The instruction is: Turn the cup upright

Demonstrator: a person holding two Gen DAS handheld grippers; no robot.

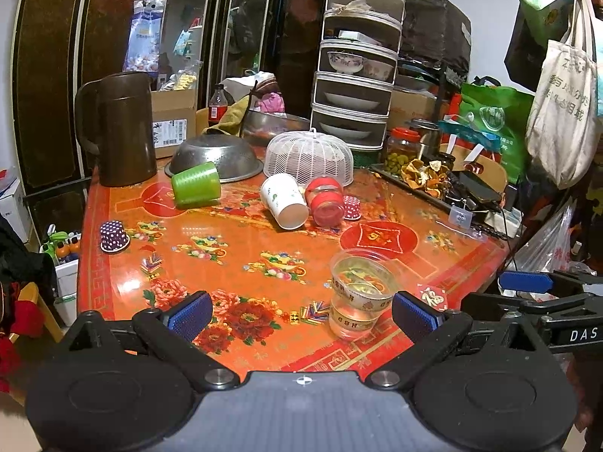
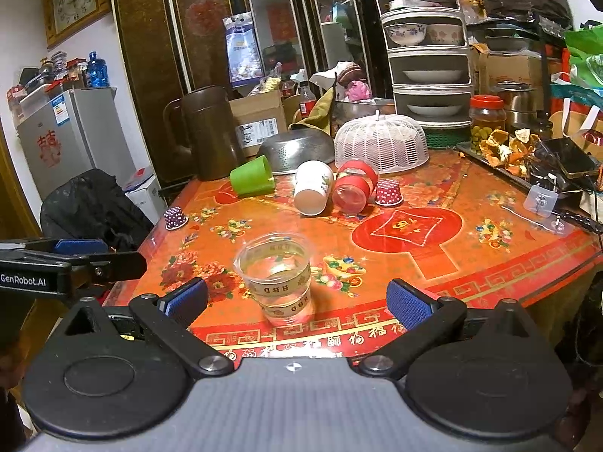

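Observation:
A clear plastic cup [image 1: 358, 293] [image 2: 279, 278] with gold lettered bands stands upright near the front edge of the orange table [image 1: 233, 271] [image 2: 414, 263]. My left gripper [image 1: 301, 312] is open and empty, the cup just inside its right finger. My right gripper [image 2: 297, 301] is open and empty, the cup between its fingers and slightly ahead. Farther back a green cup [image 1: 196, 184] [image 2: 251, 179], a white paper cup [image 1: 284, 199] [image 2: 312, 188] and a red-banded glass jar [image 1: 326, 201] [image 2: 352, 188] lie on their sides.
Two small dotted cupcake cups [image 1: 113, 235] [image 1: 351, 207] stand upside down. A brown jug [image 1: 117, 128], a steel colander [image 1: 215, 158], a white mesh food cover [image 1: 309, 158] and a tiered dish rack [image 1: 358, 64] crowd the back. A cluttered tray [image 1: 444, 184] lines the right edge.

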